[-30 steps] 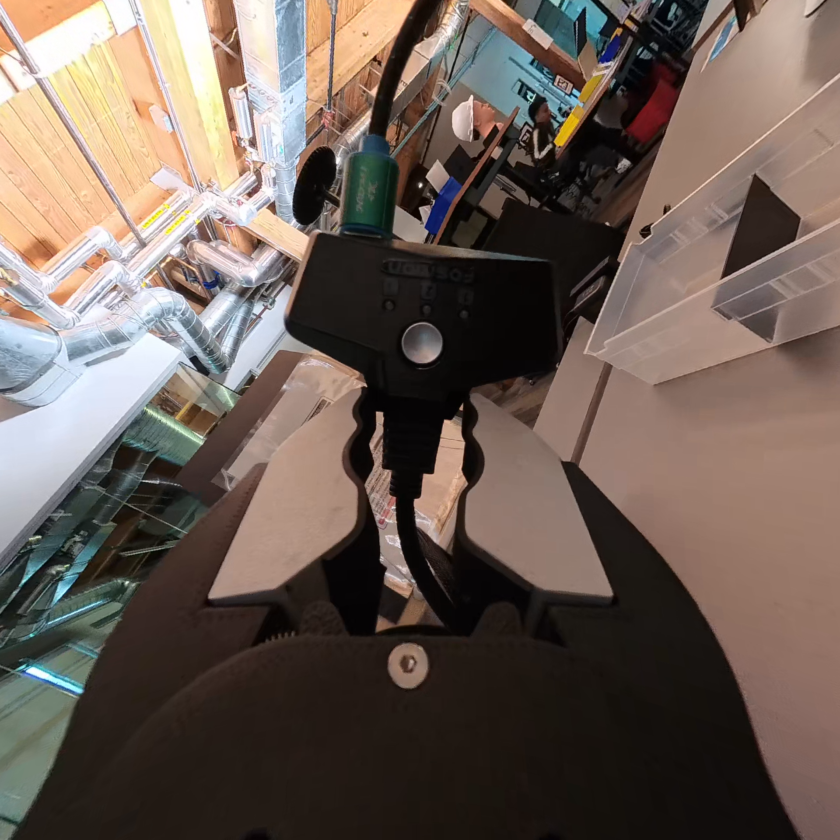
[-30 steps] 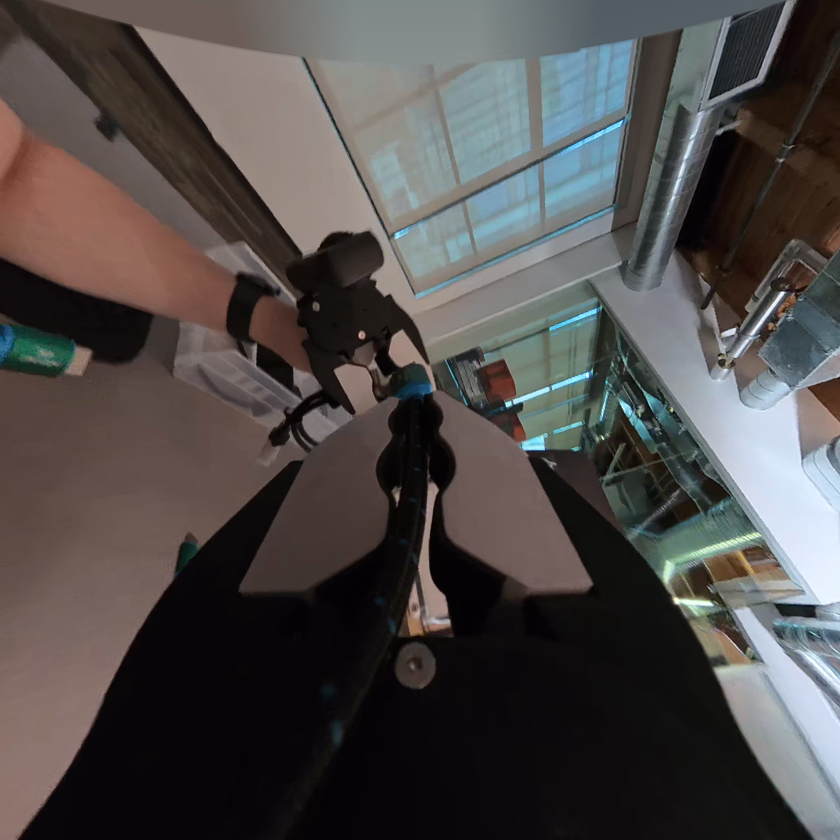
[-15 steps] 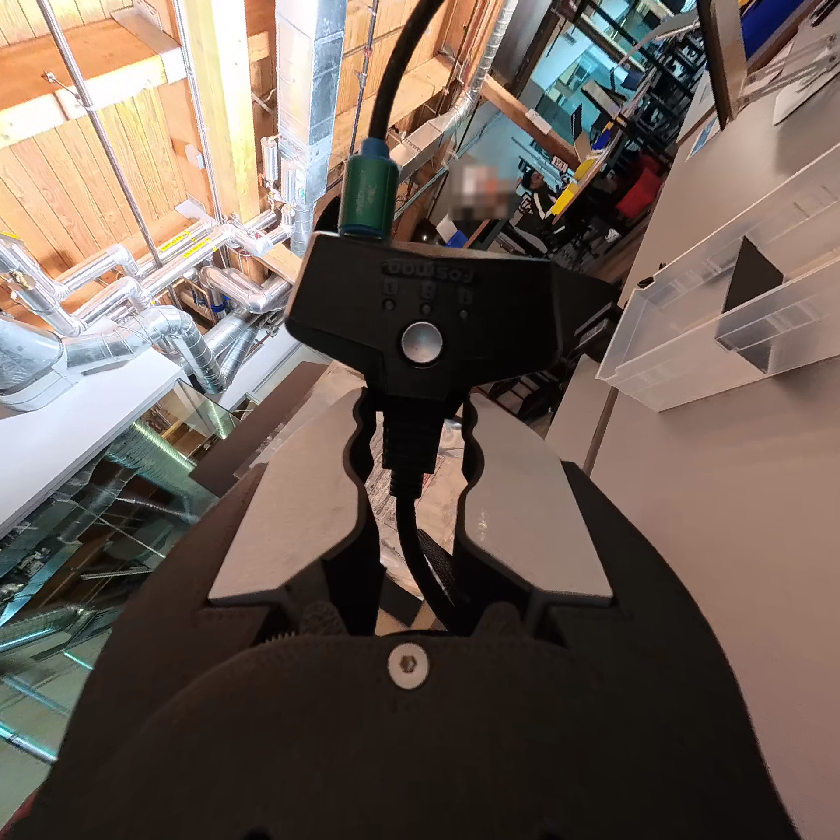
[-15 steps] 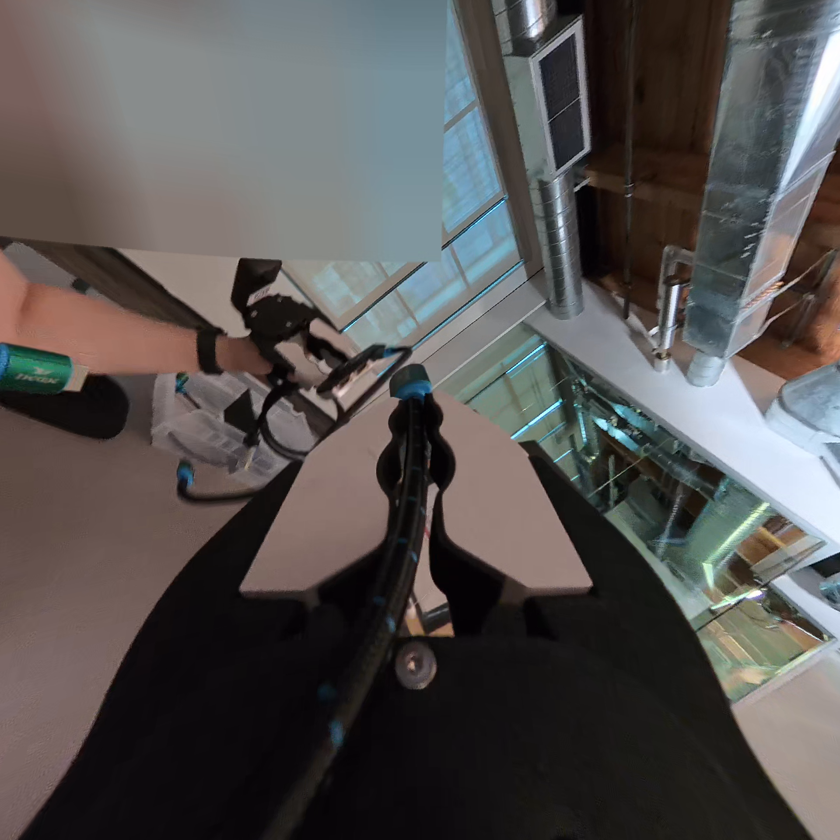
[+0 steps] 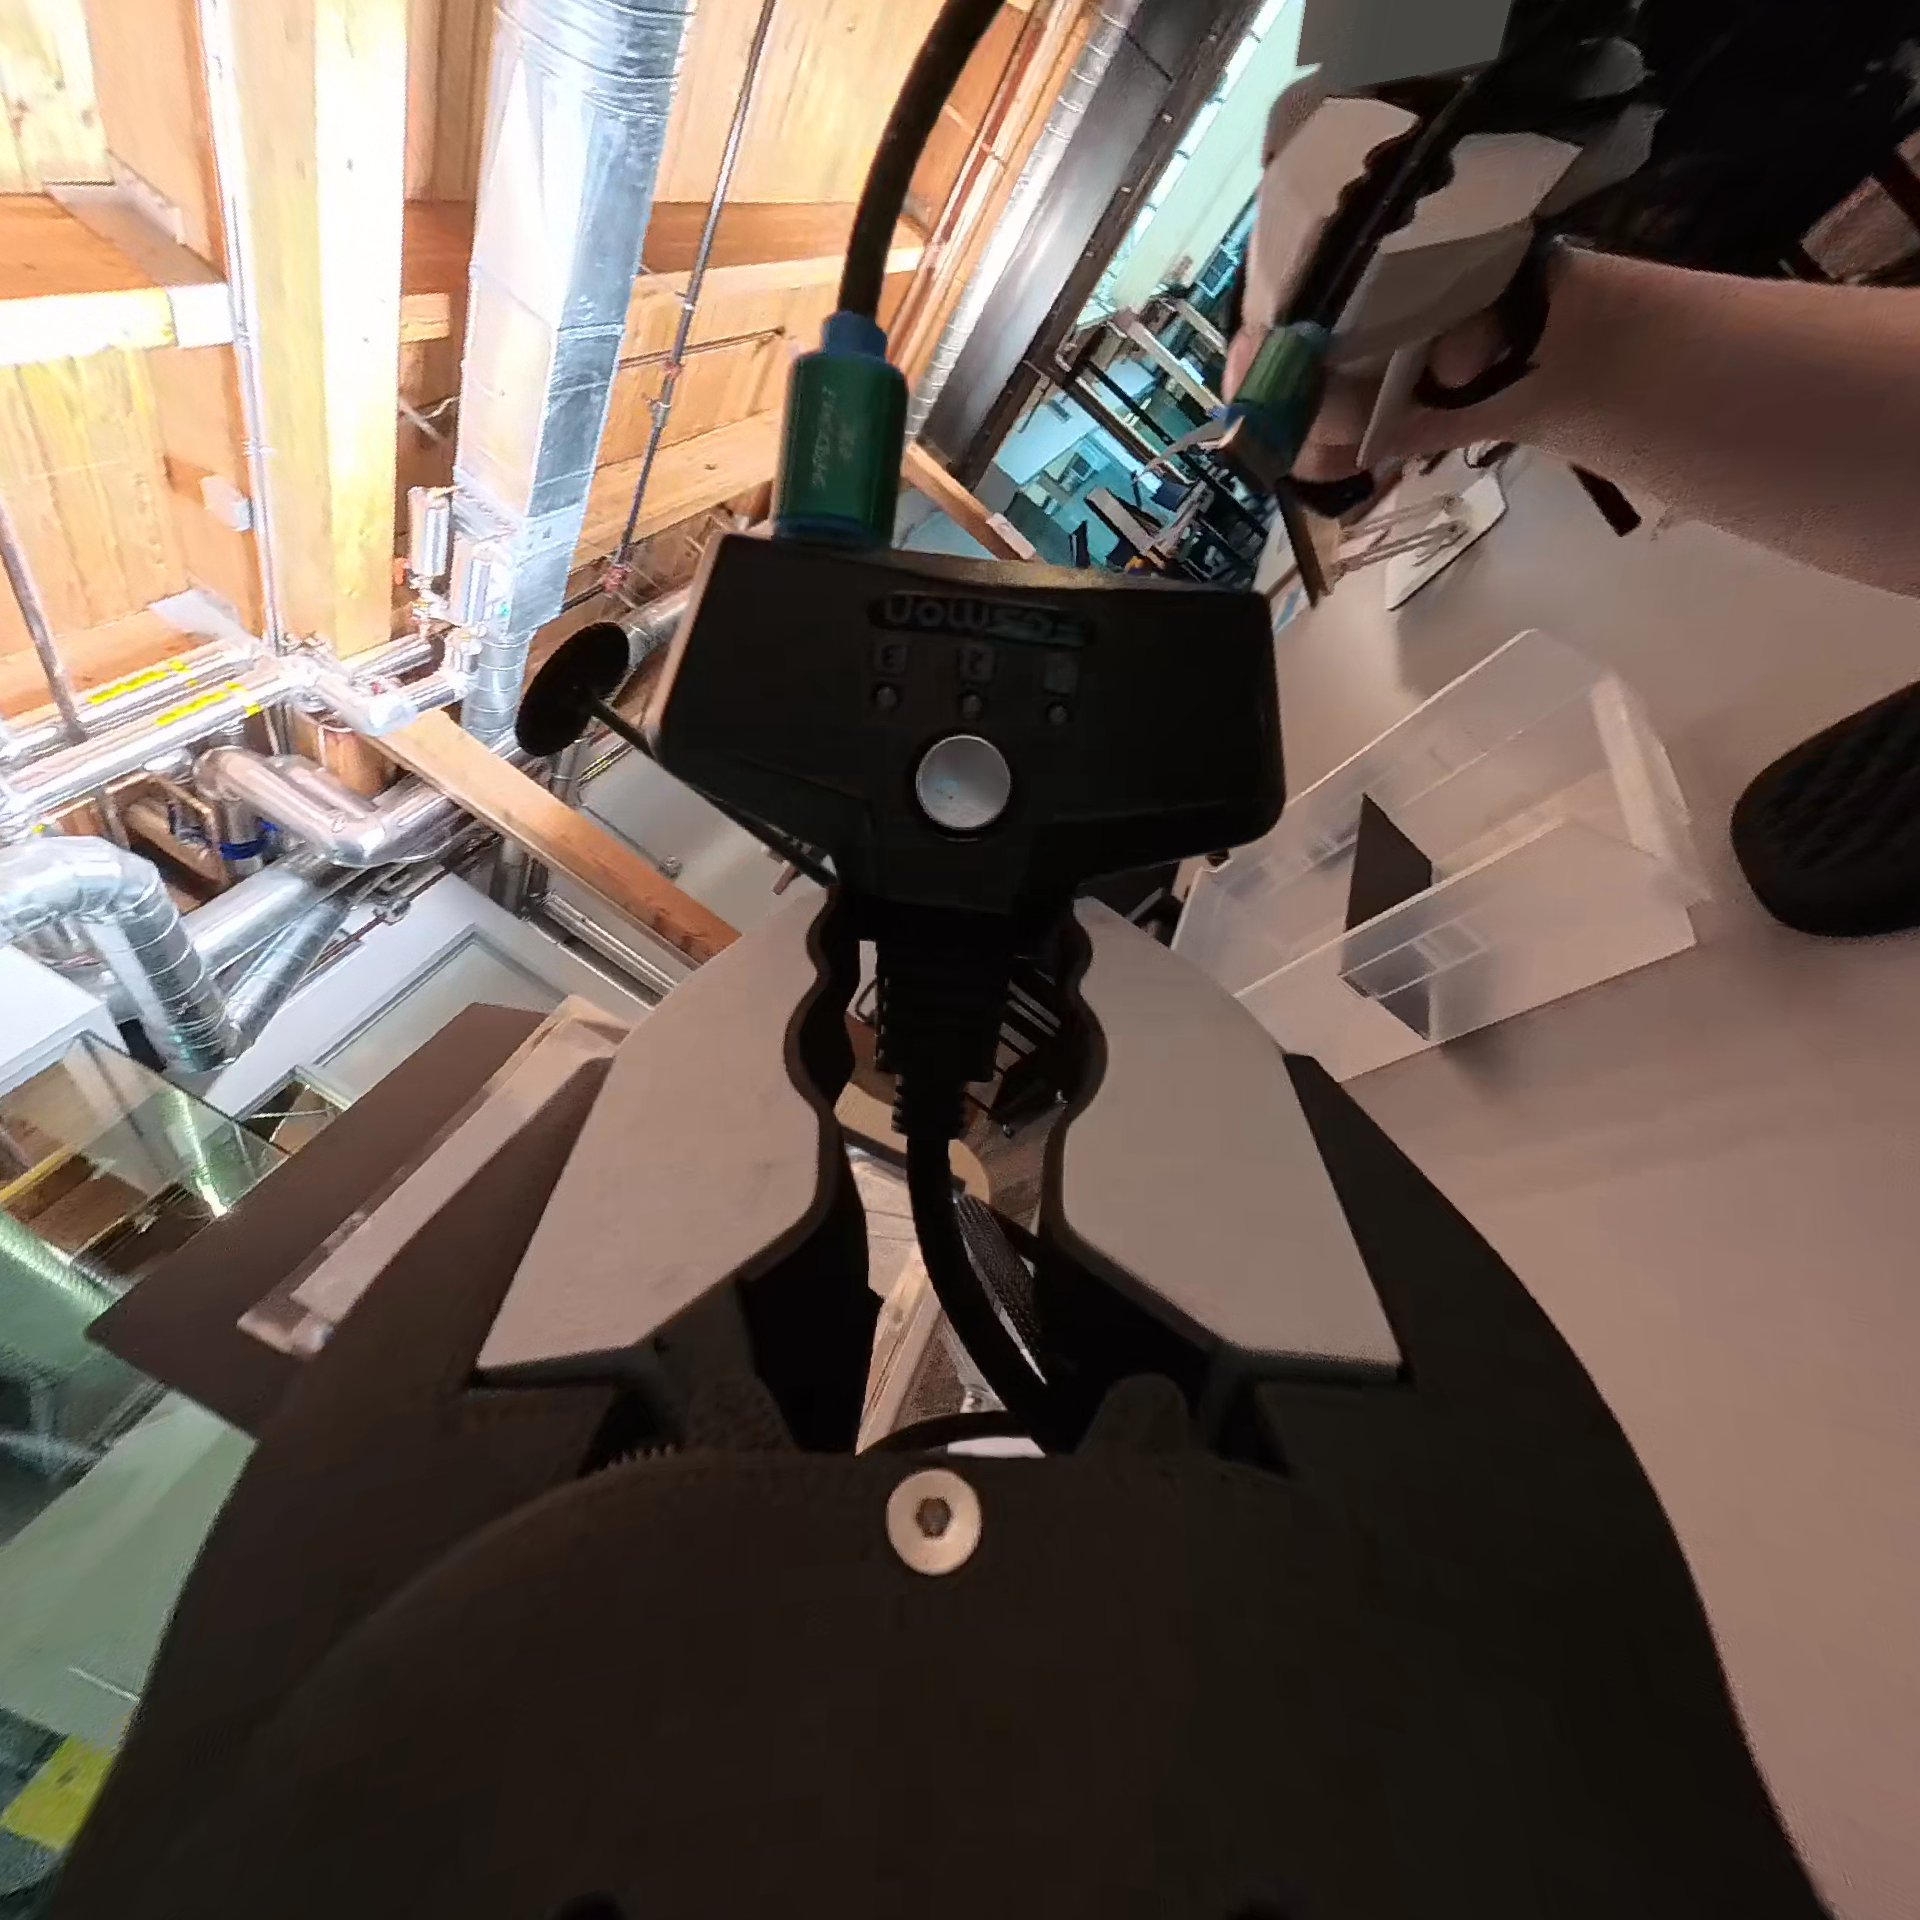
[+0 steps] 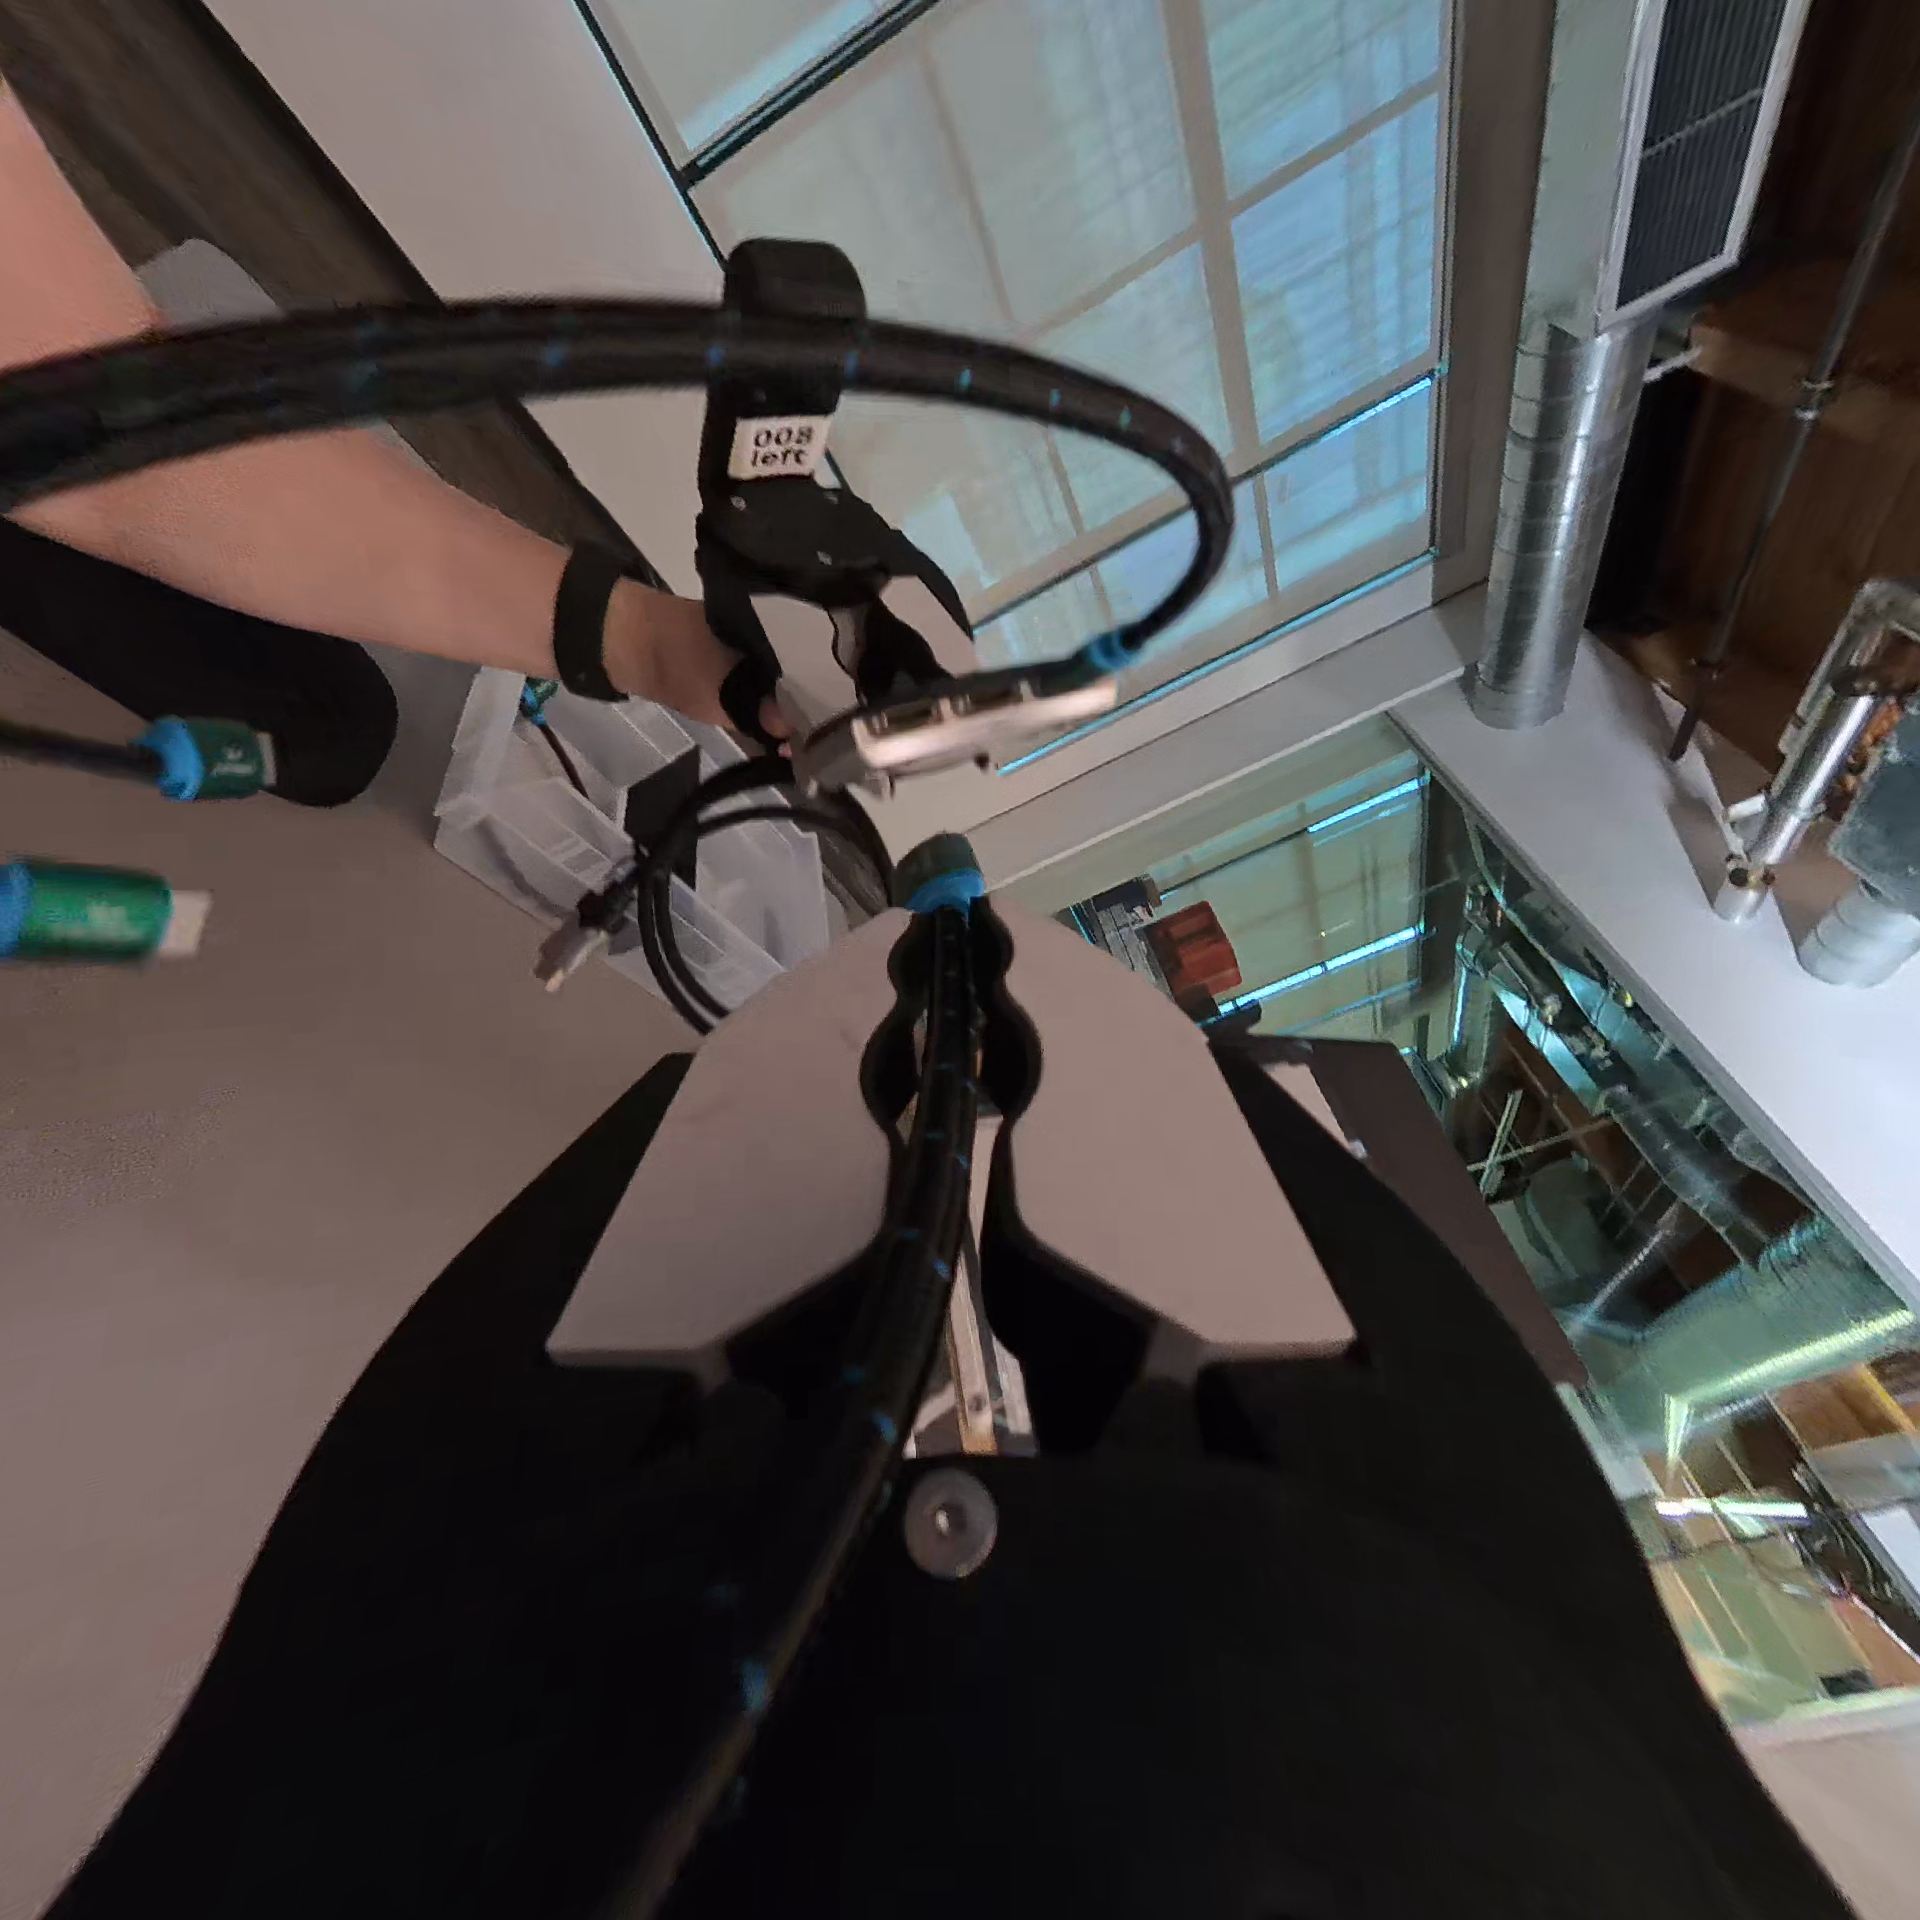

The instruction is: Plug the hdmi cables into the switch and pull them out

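Note:
My left gripper (image 5: 945,935) is shut on the neck of the black HDMI switch (image 5: 966,727) and holds it above the table. One green HDMI plug (image 5: 836,447) sits in the switch's left port. My right gripper (image 6: 940,935) is shut on a black cable just behind its green plug (image 6: 935,878). That plug hangs a short way in front of the switch's silver port face (image 6: 956,722), apart from it. The right gripper also shows in the left wrist view (image 5: 1403,208) at the upper right, with its plug (image 5: 1283,384). Two loose green plugs (image 6: 213,758) (image 6: 88,912) lie on the table.
A clear plastic bin (image 5: 1455,862) stands on the grey table (image 5: 1610,1247), also in the right wrist view (image 6: 582,821). A thin coiled black cable (image 6: 707,904) hangs below the switch. A black sleeve (image 5: 1839,831) rests beside the bin. The plugged cable loops overhead (image 6: 1039,384).
The right gripper has carried its green plug close to the switch's port face and now shows in the left wrist view. The left gripper has turned the switch a little towards it.

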`<state>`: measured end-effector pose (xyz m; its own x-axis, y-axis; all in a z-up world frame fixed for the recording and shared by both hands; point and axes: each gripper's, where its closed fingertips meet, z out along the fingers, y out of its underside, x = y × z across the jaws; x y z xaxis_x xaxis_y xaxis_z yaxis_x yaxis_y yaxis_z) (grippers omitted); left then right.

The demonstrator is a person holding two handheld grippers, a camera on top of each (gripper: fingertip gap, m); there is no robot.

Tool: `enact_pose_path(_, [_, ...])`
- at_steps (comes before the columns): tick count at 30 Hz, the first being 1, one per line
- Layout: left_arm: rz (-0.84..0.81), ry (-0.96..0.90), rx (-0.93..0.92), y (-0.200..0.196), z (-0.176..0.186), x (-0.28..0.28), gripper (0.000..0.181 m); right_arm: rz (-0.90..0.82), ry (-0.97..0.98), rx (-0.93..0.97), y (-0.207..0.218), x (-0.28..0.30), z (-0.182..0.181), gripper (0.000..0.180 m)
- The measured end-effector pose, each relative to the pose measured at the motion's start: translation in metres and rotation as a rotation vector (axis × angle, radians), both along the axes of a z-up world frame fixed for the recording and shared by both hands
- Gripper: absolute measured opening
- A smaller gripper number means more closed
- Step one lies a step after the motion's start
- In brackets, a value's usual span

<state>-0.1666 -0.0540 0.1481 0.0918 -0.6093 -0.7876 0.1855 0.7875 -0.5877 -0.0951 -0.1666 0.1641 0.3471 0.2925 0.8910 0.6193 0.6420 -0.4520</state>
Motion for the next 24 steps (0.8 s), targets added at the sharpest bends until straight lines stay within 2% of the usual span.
enact_pose_path(5, [-0.002, 0.062, 0.041, -0.01, -0.012, 0.013, 0.035, 0.032, -0.01, -0.031, 0.006, -0.026, -0.006, 0.008])
enact_pose_path(13, [0.036, 0.097, 0.073, -0.01, -0.022, 0.023, 0.036, -0.001, 0.004, -0.144, 0.02, -0.027, -0.016, 0.008])
enact_pose_path(24, [0.167, 0.012, 0.146, 0.001, -0.014, 0.023, 0.036, -0.053, 0.096, -0.252, 0.032, -0.021, -0.014, 0.009])
